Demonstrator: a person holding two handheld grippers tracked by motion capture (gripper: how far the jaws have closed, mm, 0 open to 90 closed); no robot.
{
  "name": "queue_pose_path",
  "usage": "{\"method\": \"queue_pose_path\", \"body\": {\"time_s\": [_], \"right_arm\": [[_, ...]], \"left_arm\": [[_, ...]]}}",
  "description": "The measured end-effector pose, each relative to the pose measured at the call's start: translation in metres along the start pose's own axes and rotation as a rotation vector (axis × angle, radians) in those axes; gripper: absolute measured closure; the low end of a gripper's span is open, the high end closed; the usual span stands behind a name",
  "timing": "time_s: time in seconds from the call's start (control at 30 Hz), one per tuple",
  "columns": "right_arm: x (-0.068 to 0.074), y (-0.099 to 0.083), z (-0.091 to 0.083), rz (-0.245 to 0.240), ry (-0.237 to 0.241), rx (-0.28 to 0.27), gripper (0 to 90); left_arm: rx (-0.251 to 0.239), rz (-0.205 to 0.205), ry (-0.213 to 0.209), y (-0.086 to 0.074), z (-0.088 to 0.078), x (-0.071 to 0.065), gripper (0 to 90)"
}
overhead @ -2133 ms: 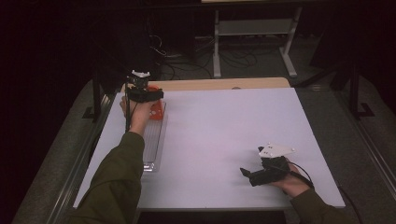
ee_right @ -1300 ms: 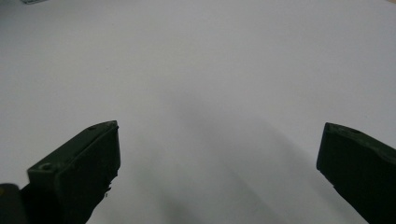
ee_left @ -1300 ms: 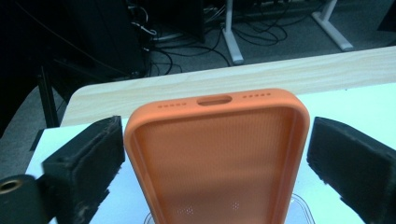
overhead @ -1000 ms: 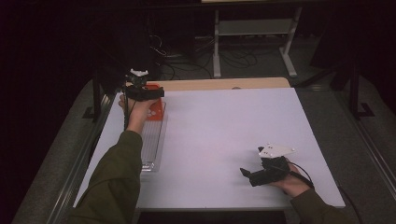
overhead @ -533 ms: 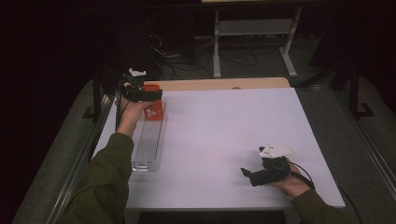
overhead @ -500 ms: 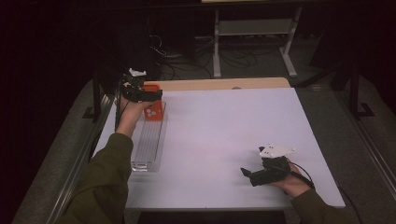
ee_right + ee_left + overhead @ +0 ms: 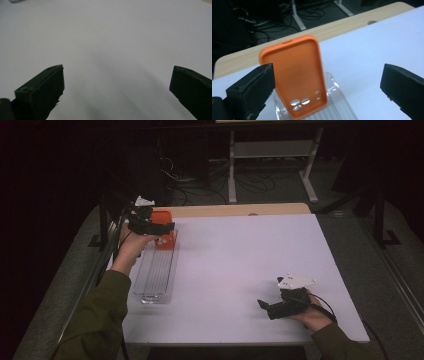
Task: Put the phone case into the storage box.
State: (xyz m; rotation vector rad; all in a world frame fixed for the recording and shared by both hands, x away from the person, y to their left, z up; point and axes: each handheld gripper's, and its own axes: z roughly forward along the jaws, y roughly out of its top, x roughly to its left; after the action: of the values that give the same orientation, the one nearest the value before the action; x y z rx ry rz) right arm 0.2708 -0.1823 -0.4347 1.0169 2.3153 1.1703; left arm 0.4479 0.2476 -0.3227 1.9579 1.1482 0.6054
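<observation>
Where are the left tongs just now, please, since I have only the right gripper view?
Observer: The left tongs hover at the far left corner of the table, over a clear tray.
Operator: Is anything in that tray?
Observer: An orange phone case stands tilted in its far end, camera cutouts down.
Operator: Are the tongs gripping it?
Observer: No, they are open, with one jaw well clear of the case.

matt orange case (image 7: pixel 297 77), clear ribbed tray (image 7: pixel 155 275)
</observation>
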Motion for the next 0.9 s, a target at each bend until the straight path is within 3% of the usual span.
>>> {"method": "queue_pose_path", "body": {"time_s": [0.13, 0.2, 0.27, 0.4, 0.5, 0.6, 0.83, 0.9], "right_arm": [[0.000, -0.001, -0.001, 0.003, -0.007, 0.004, 0.0], [-0.002, -0.001, -0.002, -0.018, -0.014, 0.005, 0.0], [0.000, -0.001, -0.002, 0.011, -0.006, -0.003, 0.0], [-0.001, 0.000, -0.002, 0.012, -0.005, -0.003, 0.0], [-0.003, -0.001, -0.002, -0.015, -0.010, 0.004, 0.0], [-0.002, 0.000, -0.002, 0.005, -0.003, -0.004, 0.0], [-0.001, 0.001, -0.002, 0.015, 0.003, -0.004, 0.0], [-0.002, 0.001, -0.002, -0.005, -0.003, -0.001, 0.0]], "left_arm": [[-0.002, 0.032, -0.047, -0.001, -0.008, -0.007, 0.0], [-0.005, 0.042, -0.075, -0.002, -0.010, -0.011, 0.0], [-0.006, 0.060, -0.096, -0.003, -0.013, -0.016, 0.0], [-0.013, 0.078, -0.148, -0.004, -0.018, -0.026, 0.0], [-0.033, 0.081, -0.188, -0.007, -0.021, -0.033, 0.0], [-0.035, 0.104, -0.212, -0.011, -0.025, -0.038, 0.0], [-0.062, 0.094, -0.259, -0.023, -0.029, -0.051, 0.0], [-0.064, 0.095, -0.270, -0.026, -0.030, -0.053, 0.0]]}}
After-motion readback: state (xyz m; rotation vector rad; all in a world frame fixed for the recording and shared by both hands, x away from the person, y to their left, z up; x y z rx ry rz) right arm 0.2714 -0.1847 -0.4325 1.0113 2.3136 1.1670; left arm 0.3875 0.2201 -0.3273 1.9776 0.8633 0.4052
